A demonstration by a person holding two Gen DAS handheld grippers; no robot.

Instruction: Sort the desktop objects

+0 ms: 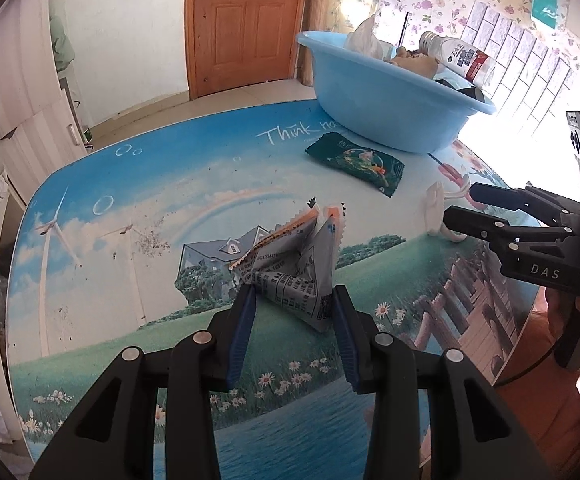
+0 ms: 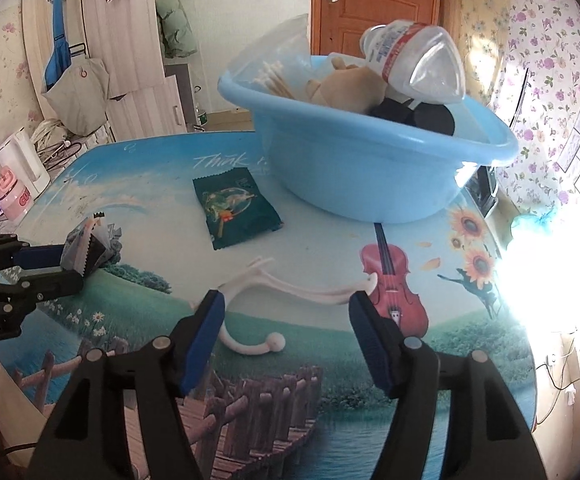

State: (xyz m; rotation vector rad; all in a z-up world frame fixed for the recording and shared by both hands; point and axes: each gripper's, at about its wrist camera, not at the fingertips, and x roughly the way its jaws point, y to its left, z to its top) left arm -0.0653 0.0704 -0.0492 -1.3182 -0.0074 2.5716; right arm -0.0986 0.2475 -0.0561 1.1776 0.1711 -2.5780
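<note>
A crumpled grey and orange printed wrapper (image 1: 294,268) lies on the picture-printed table (image 1: 129,200). My left gripper (image 1: 294,298) is open with its blue pads on either side of the wrapper's near end; the wrapper also shows between its fingers in the right wrist view (image 2: 85,250). My right gripper (image 2: 285,302) is open over a white plastic hanger (image 2: 290,284), with the hanger lying between its fingers. A dark green snack packet (image 2: 235,210) lies in front of the blue basin (image 2: 350,176), which holds a plastic bottle (image 2: 410,60) and other items.
The basin (image 1: 370,96) stands at the far side of the table with the green packet (image 1: 356,162) beside it. A white kettle (image 2: 21,160) and a pink container (image 2: 9,196) stand past the table's left edge. A wooden door (image 1: 245,20) is behind.
</note>
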